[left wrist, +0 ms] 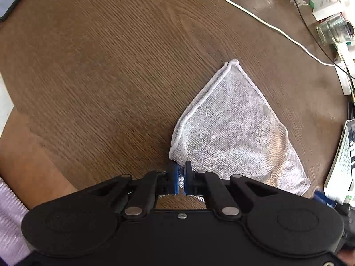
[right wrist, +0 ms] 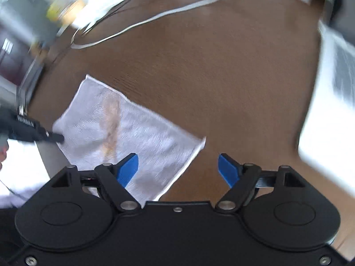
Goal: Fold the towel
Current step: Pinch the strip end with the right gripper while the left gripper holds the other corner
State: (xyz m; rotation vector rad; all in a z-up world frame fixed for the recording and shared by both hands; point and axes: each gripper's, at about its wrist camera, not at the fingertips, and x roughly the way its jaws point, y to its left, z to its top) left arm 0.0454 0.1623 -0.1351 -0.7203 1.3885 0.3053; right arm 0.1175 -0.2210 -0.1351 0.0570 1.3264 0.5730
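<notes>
Pinching the near corner of the towel (left wrist: 235, 128) on the table (left wrist: 99, 66), my left gripper (left wrist: 181, 178) is clamped on cloth, and the folded towel runs lengthwise away from it toward the right. My right gripper (right wrist: 178, 169) gapes wide and holds nothing, its 2 fingers straddling the opposite edge, 1 over cloth and 1 over bare wood.

Bare table (left wrist: 99, 66) left of towel (left wrist: 239, 133), cables (left wrist: 255, 15), jar (left wrist: 335, 28) crowd far edge.
</notes>
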